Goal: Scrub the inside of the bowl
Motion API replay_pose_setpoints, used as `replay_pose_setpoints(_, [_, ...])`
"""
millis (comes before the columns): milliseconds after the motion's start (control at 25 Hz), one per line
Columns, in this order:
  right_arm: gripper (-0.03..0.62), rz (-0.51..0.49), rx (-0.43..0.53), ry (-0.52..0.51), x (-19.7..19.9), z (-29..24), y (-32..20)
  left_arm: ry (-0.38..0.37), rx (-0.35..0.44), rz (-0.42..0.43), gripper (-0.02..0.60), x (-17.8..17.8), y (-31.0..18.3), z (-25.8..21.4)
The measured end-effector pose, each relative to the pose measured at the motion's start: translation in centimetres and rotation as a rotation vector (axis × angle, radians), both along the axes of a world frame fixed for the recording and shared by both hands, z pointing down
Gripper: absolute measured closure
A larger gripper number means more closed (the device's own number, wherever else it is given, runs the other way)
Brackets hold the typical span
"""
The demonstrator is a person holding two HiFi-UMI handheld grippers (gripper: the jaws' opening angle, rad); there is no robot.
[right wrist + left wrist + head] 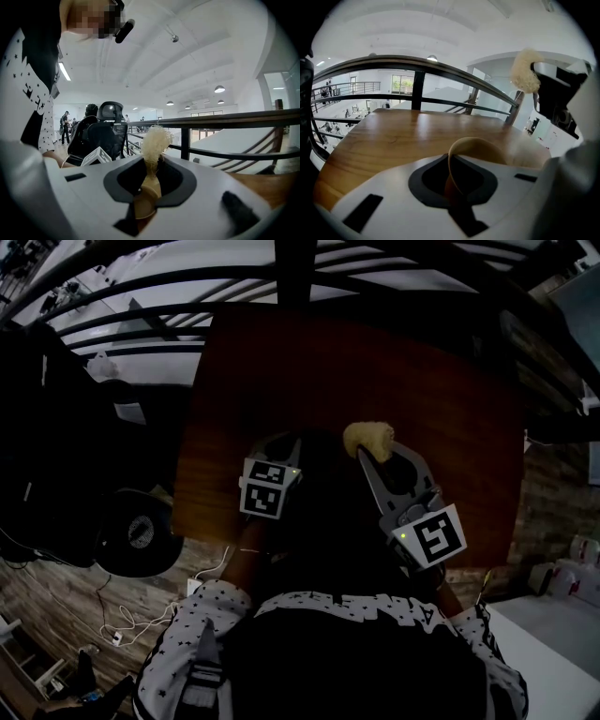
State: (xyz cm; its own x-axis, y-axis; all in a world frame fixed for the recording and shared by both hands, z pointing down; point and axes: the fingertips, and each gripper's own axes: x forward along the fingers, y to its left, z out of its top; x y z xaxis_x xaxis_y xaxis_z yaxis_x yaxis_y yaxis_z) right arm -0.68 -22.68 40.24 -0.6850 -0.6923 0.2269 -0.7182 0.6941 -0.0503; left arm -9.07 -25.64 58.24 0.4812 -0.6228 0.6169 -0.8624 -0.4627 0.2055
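Observation:
A thin tan wooden bowl (477,146) stands on the brown table (389,136), and its near rim runs down between the jaws of my left gripper (453,190), which is shut on it. In the head view the bowl is lost in shadow beside the left gripper (279,448). My right gripper (148,202) is shut on the wooden handle of a scrub brush (154,143), whose pale fibrous head points up. The brush head (368,439) hangs above the table, right of the left gripper. From the left gripper view the brush (525,70) and right gripper (557,96) are raised at the upper right.
A dark metal railing (417,65) runs along the table's far edge, with an open hall below. A black office chair (105,126) stands to the left behind the person. Cables and a black round object (139,532) lie on the wood floor at left.

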Motion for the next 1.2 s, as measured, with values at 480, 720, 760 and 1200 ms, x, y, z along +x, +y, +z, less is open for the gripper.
replay_pose_setpoints(480, [0.533, 0.009, 0.018, 0.014, -0.1, -0.2, 0.7, 0.042, 0.109, 0.011, 0.555, 0.5, -0.2, -5.1])
replay_pose_setpoints(720, [0.533, 0.0, 0.056, 0.027, -0.5, -1.3, 1.2, 0.089, 0.222, 0.006, 0.556, 1.1, -0.2, -10.2])
replay_pose_setpoints(760, [0.533, 0.0, 0.062, 0.027, -0.5, -1.4, 1.2, 0.086, 0.243, 0.007, 0.556, 1.1, -0.1, -11.0])
replay_pose_setpoints(1200, [0.533, 0.027, 0.182, 0.087, -1.8, -3.3, 1.4, 0.08, 0.436, 0.014, 0.557, 0.5, 0.7, -18.7])
